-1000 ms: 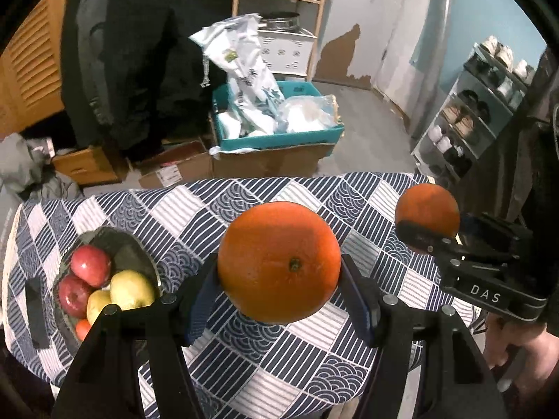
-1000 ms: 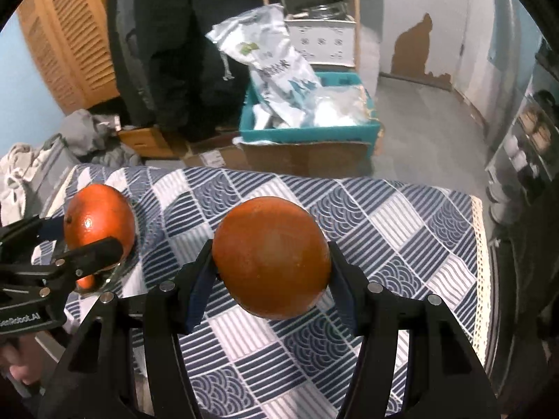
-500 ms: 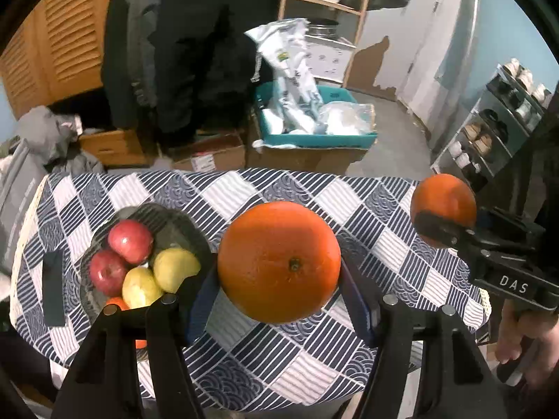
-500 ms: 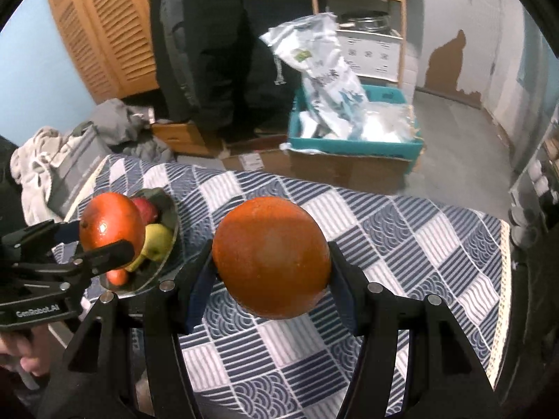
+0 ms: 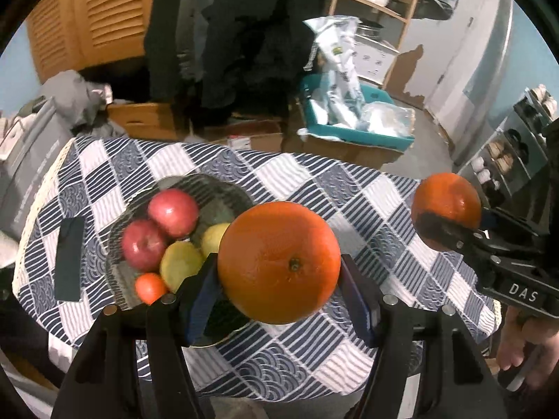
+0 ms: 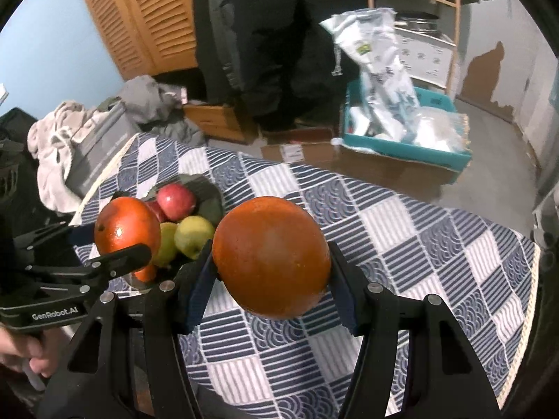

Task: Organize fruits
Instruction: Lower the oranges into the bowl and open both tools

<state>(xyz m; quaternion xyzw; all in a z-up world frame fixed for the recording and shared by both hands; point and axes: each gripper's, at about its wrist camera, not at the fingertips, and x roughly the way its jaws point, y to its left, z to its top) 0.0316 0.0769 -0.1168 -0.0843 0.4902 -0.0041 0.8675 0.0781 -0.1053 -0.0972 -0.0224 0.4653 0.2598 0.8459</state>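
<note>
Above the checked tablecloth (image 5: 353, 188), both tools are loaded. The left gripper (image 5: 279, 272) is clamped on a big bright orange (image 5: 279, 262), blue pads pressed to either side, navel facing us. The right gripper (image 6: 270, 262) is likewise clenched on a second orange (image 6: 270, 256), darker and duller in its skin, with a pale scuff near the top. Each fruit is up in the air, clear of the cloth, the first one hanging just over the near rim of the fruit bowl (image 5: 223, 192), the second off to the bowl's right.

And that bowl's already busy: two red apples (image 5: 173, 213), a couple of yellow-green pears (image 5: 181, 265), and a small tangerine (image 5: 150, 288) tucked at the front edge. A dark flat object (image 5: 70, 258) lies on the cloth to the bowl's left; I can't tell what it is.

Here's the worry, I'd say. These oranges are round, slick and wide for the jaws, held only at their flanks, so a tilt or a slackened squeeze could let one slip and roll off the table. Set down on the heap instead of into a gap, an orange may shove that tangerine over the rim or roll out itself. And with both tools converging on one dish, the fingers could knock together or clip the bowl's edge.
</note>
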